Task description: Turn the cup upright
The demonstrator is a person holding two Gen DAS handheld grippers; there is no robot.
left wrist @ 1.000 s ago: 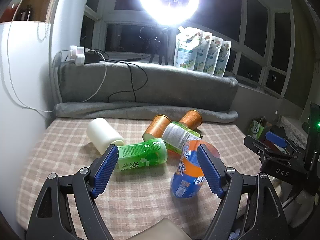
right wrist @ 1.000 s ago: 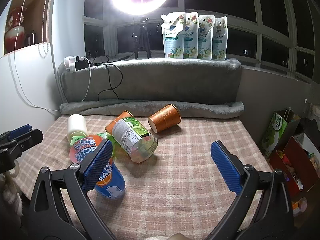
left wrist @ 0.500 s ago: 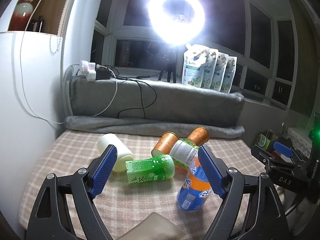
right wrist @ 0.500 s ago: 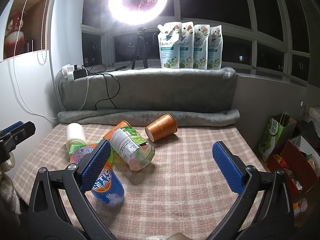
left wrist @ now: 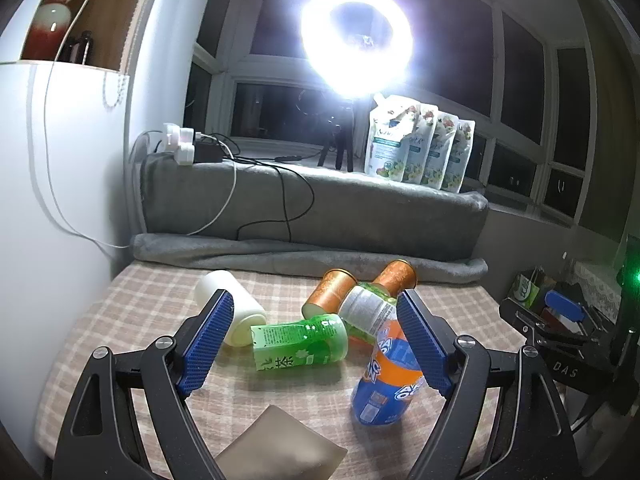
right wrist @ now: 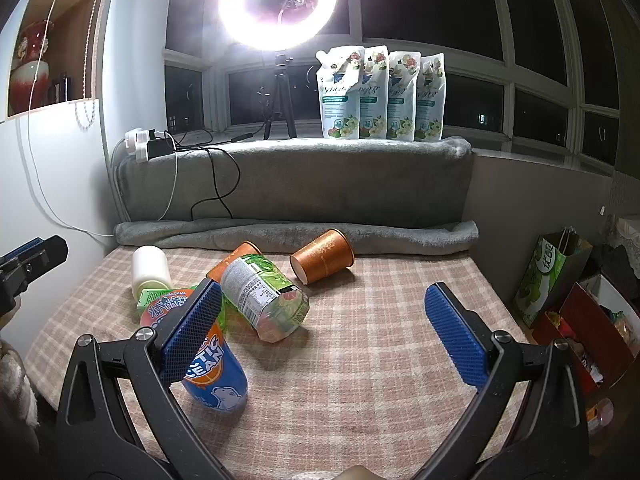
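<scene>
Beige-and-cream checked cloth covers the desk (right wrist: 380, 360), and the things on it lie in a loose heap toward its back left. Going left to right: a white cup (right wrist: 150, 270) on its side near the back left edge, a green tea bottle (left wrist: 300, 344) lying flat just in front of it, an orange-and-blue soda bottle (right wrist: 212, 372) standing near the front, a clear green-labelled bottle (right wrist: 264, 300) tipped over in the middle, and two copper paper cups. The first copper cup (right wrist: 234, 258) is wedged behind the clear bottle; the second copper cup (right wrist: 322, 255) lies alone on its side by the grey blanket roll (right wrist: 296, 232) at the back edge, mouth toward the right.

The left tongs (left wrist: 316, 340) gape wide with nothing between them, framing the green bottle and the soda. The right tongs (right wrist: 322, 334) are likewise spread and empty, held above the bare cloth.

This looks like the approach, no cup righted yet. Which cup is meant I cannot say for sure; the free-lying copper one seems the easiest. Next the chosen tongs must drop in, straddle its wall and pinch.

Against a second ago, both tongs sit higher and further back, the heap smaller in view, the things themselves unmoved.
</scene>
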